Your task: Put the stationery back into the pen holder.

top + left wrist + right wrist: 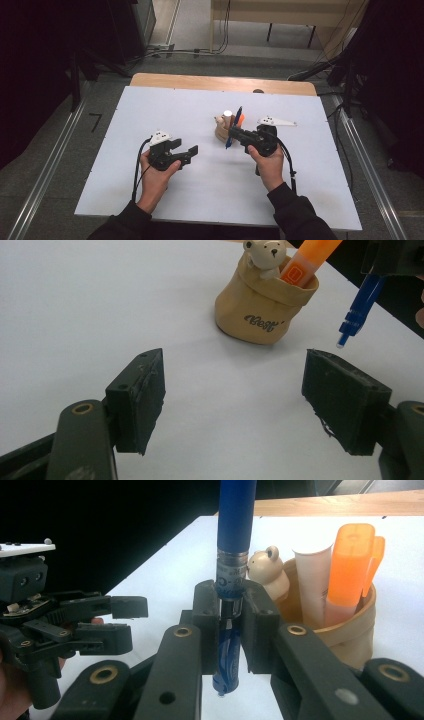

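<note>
The right claw grips a blue pen upright, beside the holder near the bench's far edge; the left claw waits wide, empty; next, probably, lift the pen over the rim and lower it in.

White desk bare across left half and along near edge: wide passage there. Tan pen pot stands right of centre, markers sticking up from it, blocking low sweep. Right gripper with blue pen just beside pot. Left gripper near, open desk between it and pot.
</note>
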The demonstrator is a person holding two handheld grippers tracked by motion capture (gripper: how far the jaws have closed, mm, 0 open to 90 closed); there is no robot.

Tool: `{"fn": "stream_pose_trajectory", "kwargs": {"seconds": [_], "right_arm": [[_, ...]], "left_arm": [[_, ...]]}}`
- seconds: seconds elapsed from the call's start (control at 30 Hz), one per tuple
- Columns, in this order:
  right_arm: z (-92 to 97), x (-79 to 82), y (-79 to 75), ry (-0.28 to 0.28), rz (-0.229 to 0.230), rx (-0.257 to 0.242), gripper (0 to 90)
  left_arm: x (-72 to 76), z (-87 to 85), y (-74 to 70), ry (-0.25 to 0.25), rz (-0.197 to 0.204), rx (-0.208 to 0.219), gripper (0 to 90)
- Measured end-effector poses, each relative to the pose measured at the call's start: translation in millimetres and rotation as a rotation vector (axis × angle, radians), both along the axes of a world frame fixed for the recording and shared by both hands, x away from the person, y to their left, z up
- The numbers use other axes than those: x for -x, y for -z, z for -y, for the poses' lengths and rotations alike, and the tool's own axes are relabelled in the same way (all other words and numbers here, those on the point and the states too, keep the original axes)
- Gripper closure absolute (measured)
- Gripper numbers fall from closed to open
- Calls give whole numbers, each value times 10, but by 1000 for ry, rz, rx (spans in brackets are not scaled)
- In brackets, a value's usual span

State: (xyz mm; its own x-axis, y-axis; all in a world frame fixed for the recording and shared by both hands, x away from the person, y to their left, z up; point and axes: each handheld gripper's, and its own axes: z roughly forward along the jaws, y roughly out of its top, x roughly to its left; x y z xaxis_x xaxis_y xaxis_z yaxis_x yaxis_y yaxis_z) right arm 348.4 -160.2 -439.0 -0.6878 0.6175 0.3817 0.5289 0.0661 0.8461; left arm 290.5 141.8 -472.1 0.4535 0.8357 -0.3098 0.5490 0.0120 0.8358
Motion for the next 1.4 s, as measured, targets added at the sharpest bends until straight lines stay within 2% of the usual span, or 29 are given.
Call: {"fn": "stream_pose_trajectory", "kwargs": {"seconds": [0.33,1.4], "right_arm": [[-13,-72,-82,12,13,-10,767],[-21,-274,-180,66,20,0,767]], "left_arm": [[-7,-11,-1,-4,-2,4,260],[-25,-32,-3,-11,-3,15,260]]}}
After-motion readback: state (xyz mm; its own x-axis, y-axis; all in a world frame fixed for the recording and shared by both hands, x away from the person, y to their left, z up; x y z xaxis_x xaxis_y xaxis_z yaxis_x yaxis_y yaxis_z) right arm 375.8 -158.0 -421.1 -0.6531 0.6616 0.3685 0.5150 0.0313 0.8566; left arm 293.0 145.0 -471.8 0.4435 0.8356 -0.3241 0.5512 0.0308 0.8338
